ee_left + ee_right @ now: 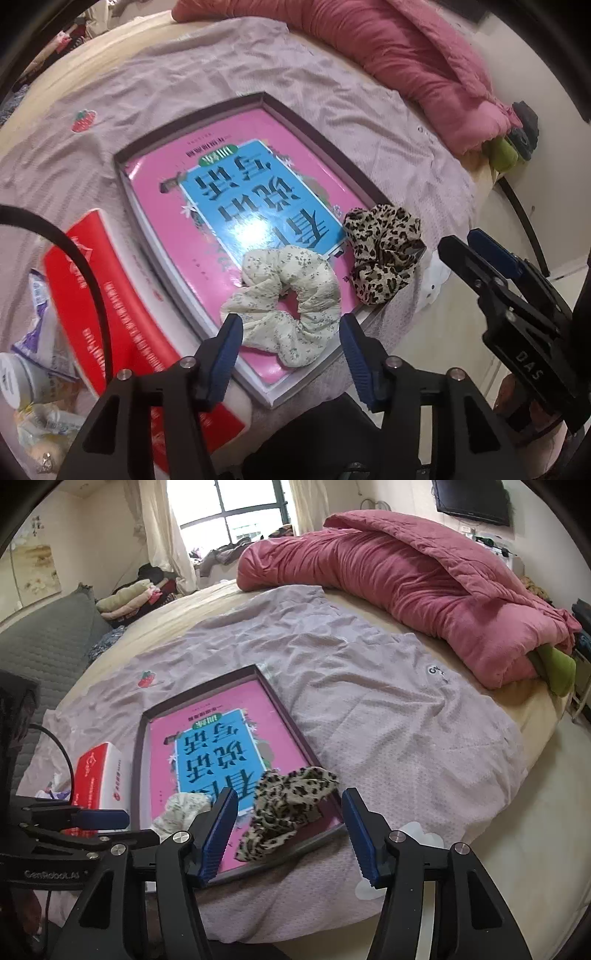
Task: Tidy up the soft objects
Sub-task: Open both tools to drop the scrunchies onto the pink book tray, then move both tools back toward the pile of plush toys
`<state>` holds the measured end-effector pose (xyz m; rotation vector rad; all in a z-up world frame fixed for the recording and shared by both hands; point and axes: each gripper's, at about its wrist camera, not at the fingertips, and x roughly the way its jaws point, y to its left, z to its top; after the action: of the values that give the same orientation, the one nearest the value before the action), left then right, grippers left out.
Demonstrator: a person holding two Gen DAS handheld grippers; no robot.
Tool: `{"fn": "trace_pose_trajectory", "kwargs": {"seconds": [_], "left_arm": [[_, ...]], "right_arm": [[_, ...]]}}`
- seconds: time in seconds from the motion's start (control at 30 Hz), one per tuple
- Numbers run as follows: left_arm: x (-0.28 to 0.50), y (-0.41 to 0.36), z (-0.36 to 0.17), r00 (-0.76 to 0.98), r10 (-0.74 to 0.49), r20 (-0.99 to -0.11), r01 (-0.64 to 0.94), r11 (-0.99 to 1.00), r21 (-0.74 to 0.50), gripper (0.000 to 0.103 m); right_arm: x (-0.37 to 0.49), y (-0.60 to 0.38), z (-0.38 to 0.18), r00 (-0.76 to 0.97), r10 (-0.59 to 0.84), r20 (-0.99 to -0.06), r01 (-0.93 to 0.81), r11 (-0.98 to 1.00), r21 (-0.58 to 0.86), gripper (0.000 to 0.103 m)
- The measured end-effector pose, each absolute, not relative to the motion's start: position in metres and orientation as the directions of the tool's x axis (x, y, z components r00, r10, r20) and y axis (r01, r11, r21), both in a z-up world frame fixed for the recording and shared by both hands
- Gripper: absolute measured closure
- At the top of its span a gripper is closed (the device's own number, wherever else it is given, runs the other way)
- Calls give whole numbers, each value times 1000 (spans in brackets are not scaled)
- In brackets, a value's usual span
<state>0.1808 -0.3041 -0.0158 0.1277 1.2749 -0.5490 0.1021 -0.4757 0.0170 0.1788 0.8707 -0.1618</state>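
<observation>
Tongs on the left (290, 341) stand wide, their blue fingers (225, 354) either side of a pale floral scrunchie (284, 310), just short of it and gripping nothing. Right tongs (290, 827) are spread wide too and empty, with a leopard-print scrunchie (284, 808) between and just beyond their tips. Both scrunchies lie at the near end of a shallow dark-rimmed tray (328, 144): the floral one rests on the pink book (166, 206) that fills the tray, and the leopard one drapes over the tray's near right corner, close beside the floral one. Red and white box (107, 291) sits just left of the tray, with crumpled packets (40, 332) further left. Everything rests on a mauve cloth (388, 709) spread over the bed (532, 716), and a rumpled pink duvet (424, 579) lies along the far side, well apart from the tray
</observation>
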Motion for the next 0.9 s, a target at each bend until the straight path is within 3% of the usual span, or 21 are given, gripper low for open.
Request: {"fn": "trace_pose_trajectory", "kwargs": {"seconds": [0.1, 0.27, 0.9], "left_arm": [[176, -294, -2, 234, -321, -918, 454, 871, -189, 47], [165, -271, 21, 293, -345, -892, 441, 876, -194, 32], [132, -191, 50, 377, -374, -847, 351, 904, -243, 32]], "right_arm": [[103, -468, 22, 638, -79, -766, 206, 976, 70, 35], [103, -458, 31, 653, -88, -753, 199, 978, 58, 32], [104, -393, 84, 701, -125, -703, 148, 989, -28, 29]]}}
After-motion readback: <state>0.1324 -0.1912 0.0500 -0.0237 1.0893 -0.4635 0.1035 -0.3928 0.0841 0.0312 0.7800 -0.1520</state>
